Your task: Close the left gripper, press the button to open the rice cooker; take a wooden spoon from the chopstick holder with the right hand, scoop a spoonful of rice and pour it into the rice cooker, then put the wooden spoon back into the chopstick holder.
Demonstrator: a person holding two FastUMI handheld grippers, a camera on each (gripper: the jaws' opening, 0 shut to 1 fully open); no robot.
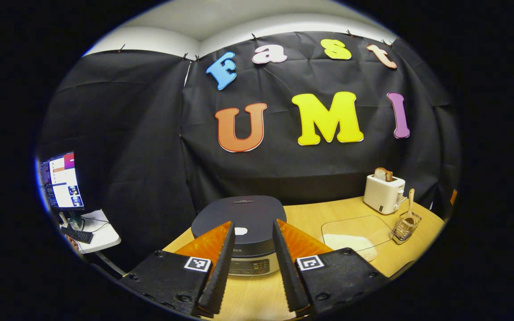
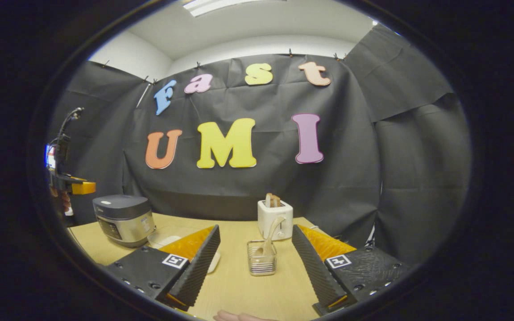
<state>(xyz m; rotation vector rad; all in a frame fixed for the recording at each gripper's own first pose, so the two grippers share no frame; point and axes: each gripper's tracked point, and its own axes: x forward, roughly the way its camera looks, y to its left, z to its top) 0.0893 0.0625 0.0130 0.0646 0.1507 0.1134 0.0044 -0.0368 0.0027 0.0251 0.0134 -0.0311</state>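
Left gripper view | left hand-held gripper (image 1: 253, 267) spread | rice cooker (image 1: 240, 223) just ahead, between fingers

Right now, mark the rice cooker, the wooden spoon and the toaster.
rice cooker (image 1: 243, 214), left gripper view: middle of its dark closed lid.
wooden spoon (image 2: 273, 229), right gripper view: handle above the chopstick holder (image 2: 261, 264).
toaster (image 2: 275, 218), right gripper view: white front face.

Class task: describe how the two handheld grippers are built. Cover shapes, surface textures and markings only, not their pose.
The left gripper and right gripper look alike. Each has two wedge-shaped jaws with ribbed inner faces, mounted on black textured blocks with visible screws. Every block carries a small square black-and-white marker near its jaw.
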